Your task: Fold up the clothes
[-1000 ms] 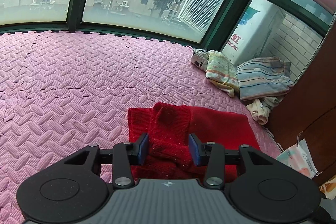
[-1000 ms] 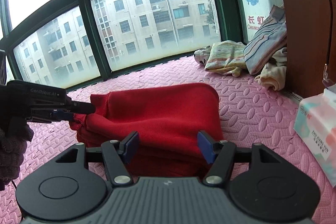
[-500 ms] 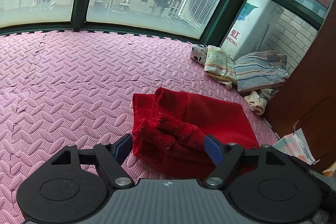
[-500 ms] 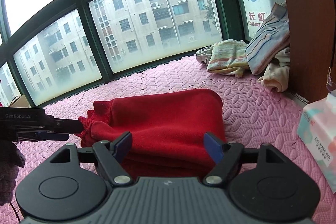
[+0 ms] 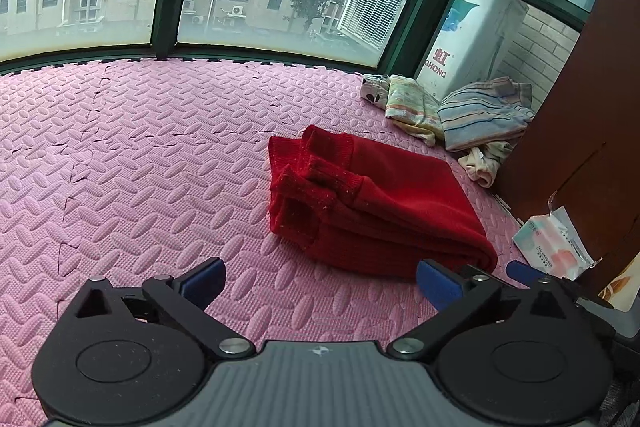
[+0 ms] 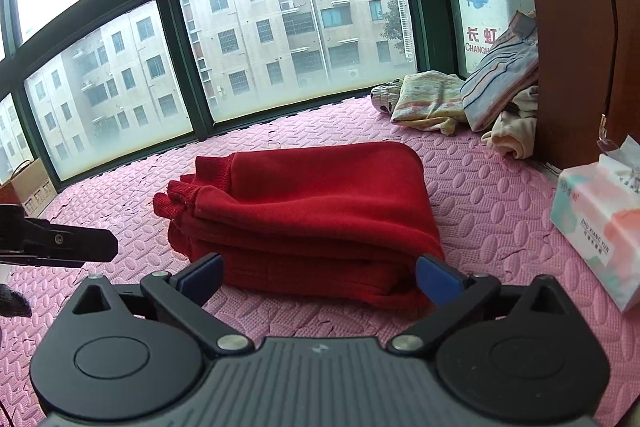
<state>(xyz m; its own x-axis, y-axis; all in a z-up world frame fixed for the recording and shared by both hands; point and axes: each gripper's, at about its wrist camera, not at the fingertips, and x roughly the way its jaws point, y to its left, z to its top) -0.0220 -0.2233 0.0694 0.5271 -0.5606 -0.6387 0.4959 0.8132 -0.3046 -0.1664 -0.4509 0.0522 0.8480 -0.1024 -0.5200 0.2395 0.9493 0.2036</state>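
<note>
Red knit sweater: folded into a thick rectangular bundle on the pink foam mat, just ahead of both grippers, touching neither; soft, limp, fairly bulky, likely to sag and unfold if lifted by one layer. Left gripper and right gripper: jaws opening wide, nothing between them. Best hold, by judgement: the doubled fold edge nearest the right gripper, through all layers; ribbed cuffs less secure.

The folded sweater is plain deep red. The foam mat is pink with a pressed leaf pattern. One garment has blue-grey stripes, another pale yellow with pastel stripes. The window frame is dark green.
</note>
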